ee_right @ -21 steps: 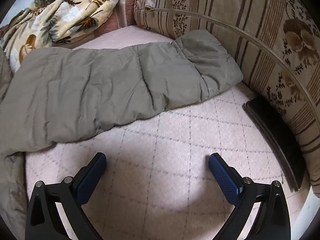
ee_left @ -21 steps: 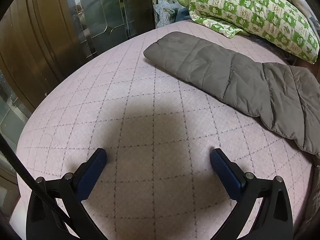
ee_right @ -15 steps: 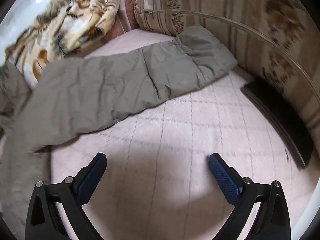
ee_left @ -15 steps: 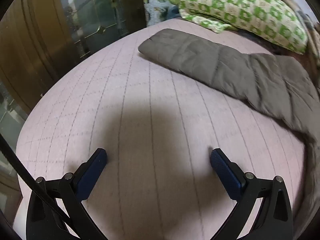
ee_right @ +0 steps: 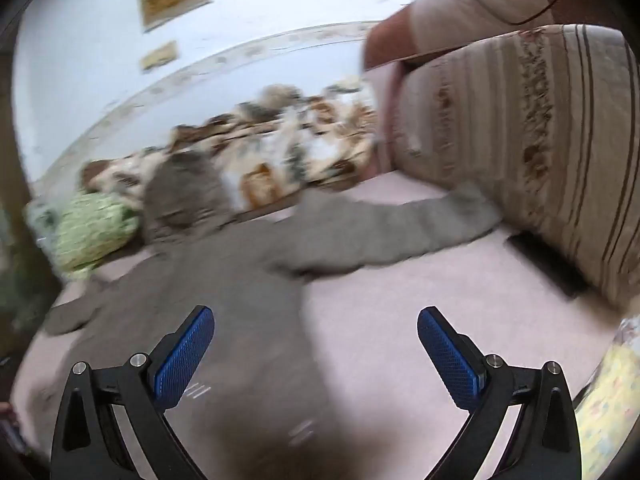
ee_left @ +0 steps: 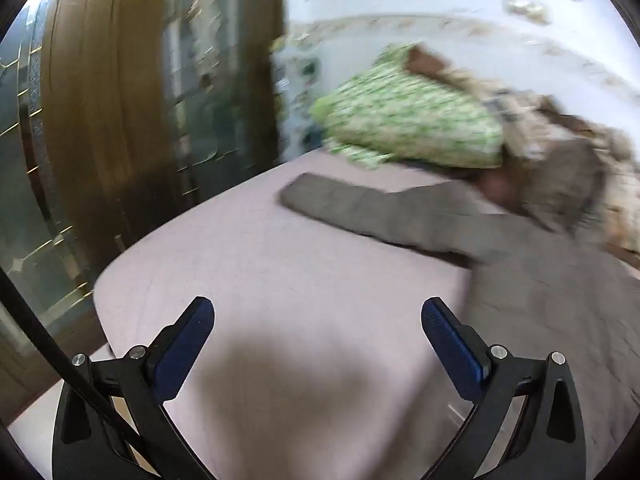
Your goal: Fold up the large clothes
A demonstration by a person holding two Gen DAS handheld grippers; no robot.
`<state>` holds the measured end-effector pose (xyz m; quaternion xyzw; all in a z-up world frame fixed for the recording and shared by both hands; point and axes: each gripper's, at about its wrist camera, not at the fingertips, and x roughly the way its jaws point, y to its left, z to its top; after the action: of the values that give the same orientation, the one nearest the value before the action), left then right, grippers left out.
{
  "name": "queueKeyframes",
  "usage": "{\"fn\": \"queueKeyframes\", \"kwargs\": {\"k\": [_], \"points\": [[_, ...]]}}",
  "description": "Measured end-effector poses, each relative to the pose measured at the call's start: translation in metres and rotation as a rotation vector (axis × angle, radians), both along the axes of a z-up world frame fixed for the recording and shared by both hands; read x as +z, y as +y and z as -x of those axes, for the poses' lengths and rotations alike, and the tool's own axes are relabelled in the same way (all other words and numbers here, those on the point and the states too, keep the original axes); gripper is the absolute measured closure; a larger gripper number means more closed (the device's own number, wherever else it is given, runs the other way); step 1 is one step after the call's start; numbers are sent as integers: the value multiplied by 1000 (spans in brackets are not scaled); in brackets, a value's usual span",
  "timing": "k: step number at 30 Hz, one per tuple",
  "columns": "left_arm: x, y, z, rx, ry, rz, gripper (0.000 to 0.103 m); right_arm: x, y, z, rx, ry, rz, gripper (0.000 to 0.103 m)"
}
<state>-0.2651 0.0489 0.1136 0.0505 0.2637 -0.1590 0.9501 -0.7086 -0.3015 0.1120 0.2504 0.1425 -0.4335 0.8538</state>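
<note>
A large grey padded jacket [ee_left: 540, 276] lies spread flat on the pink quilted bed [ee_left: 280, 264], sleeves out to both sides. Its left sleeve [ee_left: 360, 208] reaches toward the bed's far left. In the right wrist view the jacket body [ee_right: 224, 280] fills the middle, its other sleeve [ee_right: 420, 224] runs to the striped cushion, and its hood [ee_right: 184, 196] lies at the far end. My left gripper [ee_left: 318, 320] is open and empty over bare bed, left of the jacket. My right gripper [ee_right: 316, 328] is open and empty above the jacket's lower right edge. Both views are blurred.
A green patterned pillow [ee_left: 408, 128] lies at the bed's far end, with a leaf-print blanket [ee_right: 288, 152] beside it. A striped floral cushion [ee_right: 520, 152] stands along the right. A wooden and glass wardrobe [ee_left: 120, 112] borders the bed's left edge. A dark flat object [ee_right: 548, 264] lies under the cushion.
Both grippers have pulled back and tilted up fast, so the whole jacket, pillow and wall come into view. Both stay open and empty.
</note>
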Motion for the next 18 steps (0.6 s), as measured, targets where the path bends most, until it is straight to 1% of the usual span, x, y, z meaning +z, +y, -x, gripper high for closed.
{"fn": "queueKeyframes", "kwargs": {"k": [2,4,5,7,8,10,11,12,16,18], "points": [[2,-9,43,-91,3,6,0,2,38,-12,66,-12,-13,0],[3,-20,84,-190,23,8,0,8,70,-29,115,20,-6,0],[2,-27,103,-228,28,-9,0,9,83,-37,140,30,5,0],[1,-40,123,-301,24,-24,0,10,110,-48,177,37,39,0],[1,-48,136,-327,-2,-34,0,11,118,-53,182,39,42,0],[-2,-61,161,-376,-83,-74,0,14,131,-64,199,52,44,0],[-4,-66,167,-388,-103,-91,0,13,137,-71,197,63,45,0],[-7,-66,176,-398,-110,-90,0,8,139,-71,207,74,45,0],[-19,-72,182,-434,-93,-104,0,-7,150,-87,264,140,21,0],[-25,-74,183,-429,-84,-117,0,-10,151,-89,277,164,22,0]]}}
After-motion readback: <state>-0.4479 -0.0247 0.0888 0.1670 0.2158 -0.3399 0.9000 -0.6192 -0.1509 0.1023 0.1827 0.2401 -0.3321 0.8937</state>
